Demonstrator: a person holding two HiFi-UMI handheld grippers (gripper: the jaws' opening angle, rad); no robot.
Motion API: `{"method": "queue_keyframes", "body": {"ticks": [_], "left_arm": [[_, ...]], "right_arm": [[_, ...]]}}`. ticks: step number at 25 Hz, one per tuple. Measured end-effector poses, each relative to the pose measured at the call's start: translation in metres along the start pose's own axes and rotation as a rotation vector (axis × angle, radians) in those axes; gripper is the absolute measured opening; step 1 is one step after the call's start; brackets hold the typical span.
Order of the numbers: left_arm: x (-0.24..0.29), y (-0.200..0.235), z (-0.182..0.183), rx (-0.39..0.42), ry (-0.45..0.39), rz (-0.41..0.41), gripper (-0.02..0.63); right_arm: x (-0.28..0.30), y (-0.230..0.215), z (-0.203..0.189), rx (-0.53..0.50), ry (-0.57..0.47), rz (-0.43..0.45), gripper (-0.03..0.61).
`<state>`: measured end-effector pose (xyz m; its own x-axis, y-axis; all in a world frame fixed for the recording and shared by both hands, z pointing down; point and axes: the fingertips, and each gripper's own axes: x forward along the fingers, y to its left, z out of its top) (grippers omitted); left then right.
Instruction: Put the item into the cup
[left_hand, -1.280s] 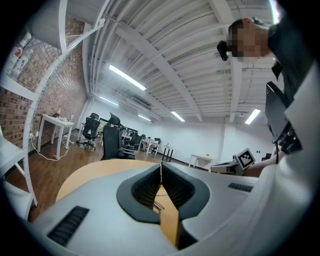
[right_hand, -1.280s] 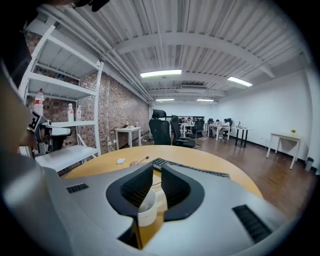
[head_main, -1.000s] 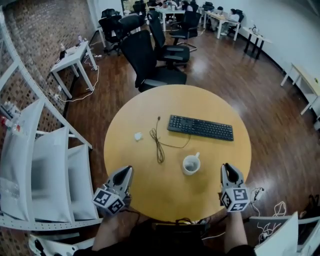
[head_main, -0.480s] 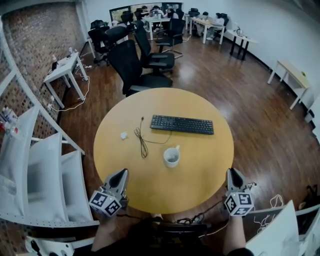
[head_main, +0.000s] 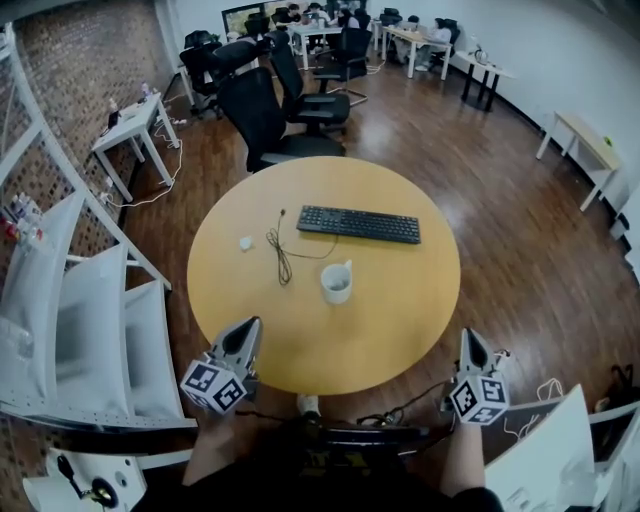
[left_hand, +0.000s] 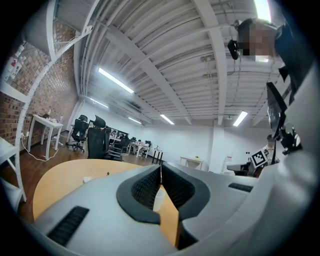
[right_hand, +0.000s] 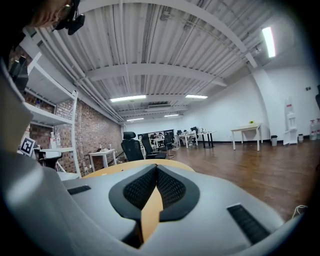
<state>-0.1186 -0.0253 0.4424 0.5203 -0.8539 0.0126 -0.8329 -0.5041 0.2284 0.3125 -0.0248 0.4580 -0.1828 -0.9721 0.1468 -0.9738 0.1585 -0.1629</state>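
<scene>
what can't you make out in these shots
- Item: head view, too small to identify.
- Cup: head view, too small to see its contents; left gripper view, mostly hidden behind the shut left claw.
- Right gripper view: cup and item don't show; the shut right claw fills the lower frame.

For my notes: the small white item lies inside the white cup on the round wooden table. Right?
No. In the head view the small white item lies on the round wooden table itself, left of the white cup.
</scene>
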Motion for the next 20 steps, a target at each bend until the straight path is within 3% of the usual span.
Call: {"method": "queue_keyframes", "body": {"ticks": [20], "left_arm": [[-0.002, 0.005, -0.005, -0.009, 0.007, 0.032, 0.000]], "right_arm": [[0.014, 0.014, 0.004, -0.030, 0.018, 0.036, 0.008]]}}
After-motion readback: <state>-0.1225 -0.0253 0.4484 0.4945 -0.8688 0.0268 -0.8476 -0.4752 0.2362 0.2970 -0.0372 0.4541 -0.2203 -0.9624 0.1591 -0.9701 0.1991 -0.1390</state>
